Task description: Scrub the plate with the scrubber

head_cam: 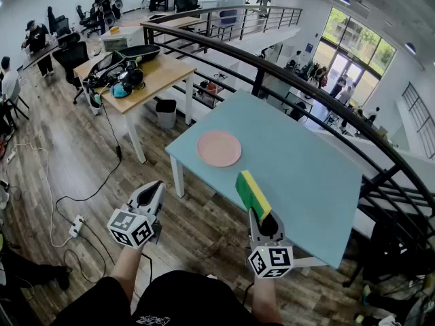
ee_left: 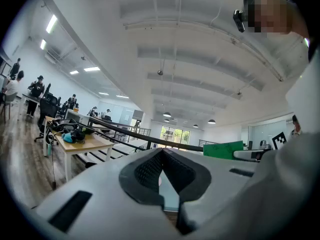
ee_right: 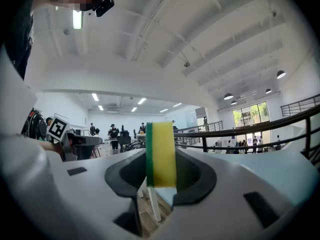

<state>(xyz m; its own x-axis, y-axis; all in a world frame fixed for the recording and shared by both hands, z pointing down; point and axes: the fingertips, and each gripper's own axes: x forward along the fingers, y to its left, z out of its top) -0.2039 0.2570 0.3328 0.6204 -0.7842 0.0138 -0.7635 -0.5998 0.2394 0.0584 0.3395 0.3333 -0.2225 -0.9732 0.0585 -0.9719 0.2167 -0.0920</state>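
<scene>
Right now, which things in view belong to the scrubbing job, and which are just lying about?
In the job: scrubber, held in the right gripper; pink plate; blue table under it.
Lying about: wooden desk with its clutter; bin; power strip on the floor.

People [head_cam: 35, 37] are working at wooden desks [head_cam: 158, 73] with black office chairs [head_cam: 71, 54] in an open-plan office, a black railing [head_cam: 259, 81] running along its mezzanine edge.
</scene>
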